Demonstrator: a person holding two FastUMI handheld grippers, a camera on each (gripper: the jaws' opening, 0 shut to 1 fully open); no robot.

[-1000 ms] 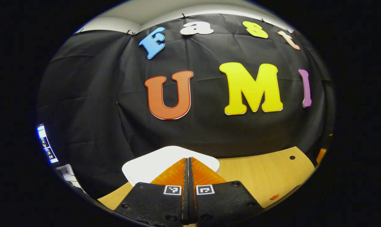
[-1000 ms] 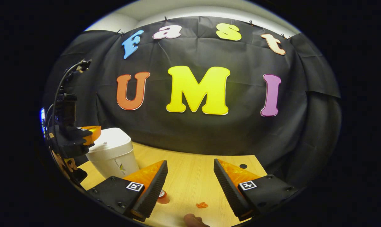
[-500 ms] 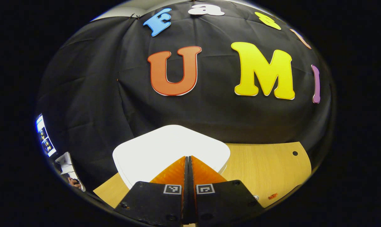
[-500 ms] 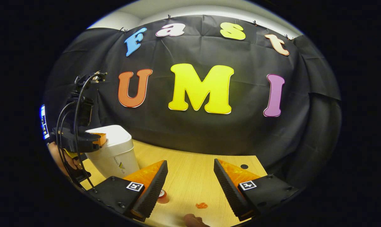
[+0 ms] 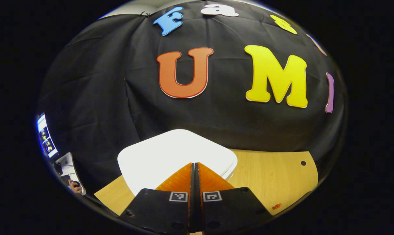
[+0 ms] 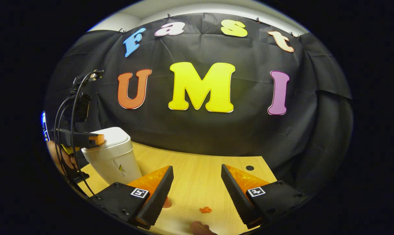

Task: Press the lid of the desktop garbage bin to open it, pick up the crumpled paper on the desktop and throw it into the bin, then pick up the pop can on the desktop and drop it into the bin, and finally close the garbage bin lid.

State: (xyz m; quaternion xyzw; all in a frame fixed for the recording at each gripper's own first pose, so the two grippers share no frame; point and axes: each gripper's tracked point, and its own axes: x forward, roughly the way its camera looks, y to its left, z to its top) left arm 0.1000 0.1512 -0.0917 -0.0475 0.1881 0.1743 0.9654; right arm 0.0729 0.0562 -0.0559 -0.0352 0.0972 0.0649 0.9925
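- The left gripper (image 5: pixel 194 164) is sitting with its two fingers pressed flat together, nothing between them, tips resting on the near part of the bin lid (image 5: pixel 171 153).
- In the right gripper view, it (image 6: pixel 96 138) is meeting the closed lid at the top of the white garbage bin (image 6: pixel 113 160), far left on the wooden desktop (image 6: pixel 197 176).
- The right gripper (image 6: pixel 197 178) is hovering with jaws spread wide, empty.
- A small orange scrap (image 6: pixel 205 209) is lying on the desktop near it.

Bare desktop (image 6: pixel 200 182) right of the bin (image 6: pixel 110 156); booth wall (image 6: pixel 200 137) close behind.
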